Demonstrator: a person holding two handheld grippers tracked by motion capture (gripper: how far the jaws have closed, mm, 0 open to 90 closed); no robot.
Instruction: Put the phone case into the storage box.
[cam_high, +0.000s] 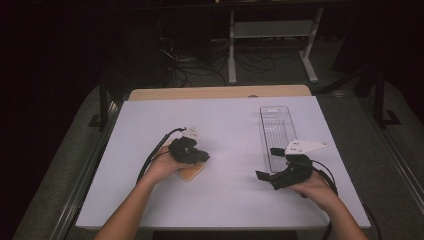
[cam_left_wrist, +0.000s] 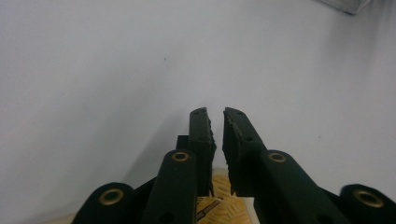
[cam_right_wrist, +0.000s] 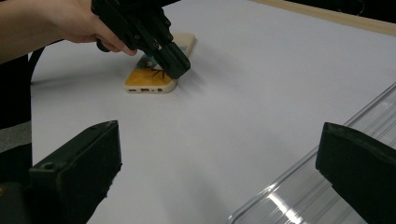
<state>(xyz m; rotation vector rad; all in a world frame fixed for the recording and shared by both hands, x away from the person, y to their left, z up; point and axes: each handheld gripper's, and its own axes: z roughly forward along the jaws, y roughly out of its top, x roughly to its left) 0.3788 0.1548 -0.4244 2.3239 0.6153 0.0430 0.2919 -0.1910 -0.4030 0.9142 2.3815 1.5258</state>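
A flat phone-like slab (cam_high: 190, 173) with a tan rim and an orange patterned face lies on the white table at the left. My left gripper (cam_high: 202, 157) hovers just over it, tips pointing right. In the left gripper view its jaws (cam_left_wrist: 215, 112) stand almost together with only a thin slit and nothing between them, and the slab (cam_left_wrist: 219, 205) peeks out below. The right gripper view shows that same gripper (cam_right_wrist: 176, 67) resting above the slab (cam_right_wrist: 149, 83). My right gripper (cam_high: 269, 163) sits at the right, jaws spread wide (cam_right_wrist: 219, 140) and empty, beside a clear plastic tray (cam_high: 276, 125).
The long clear tray (cam_right_wrist: 303, 196) runs away from me at the right, and its near end is by the right gripper. White sheet (cam_high: 225, 200) covers the table; a wooden strip (cam_high: 220, 92) shows at the far edge. Cables and a white stand lie on the floor beyond.
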